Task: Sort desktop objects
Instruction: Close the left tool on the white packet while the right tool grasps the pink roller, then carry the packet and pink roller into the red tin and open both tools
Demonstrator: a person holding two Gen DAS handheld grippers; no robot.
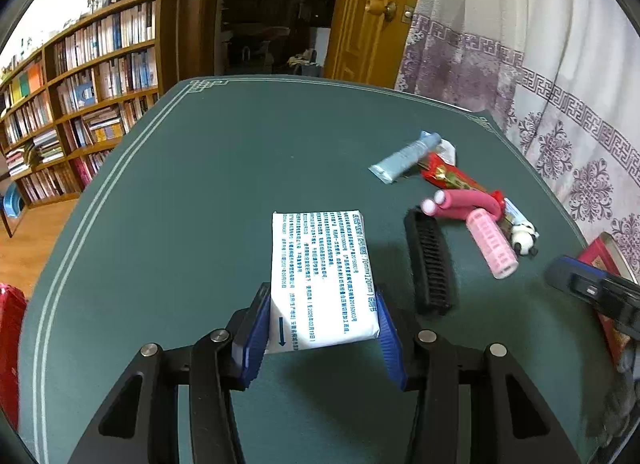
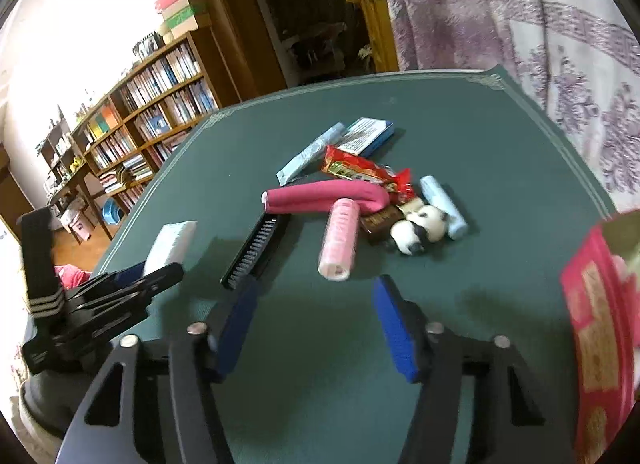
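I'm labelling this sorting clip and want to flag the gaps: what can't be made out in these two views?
- Red box, right wrist view: cut off by the right edge and blurred; contents unclear.
- White packet, left wrist view: print too small to read; its near end sits between the left gripper fingers.
- Brown wrapper, right wrist view: partly under the panda figure.
- Pink roller, right wrist view: motion-blurred.

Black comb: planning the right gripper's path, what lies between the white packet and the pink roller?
Only the black comb lies between white packet and pink roller, clearest in the left wrist view.
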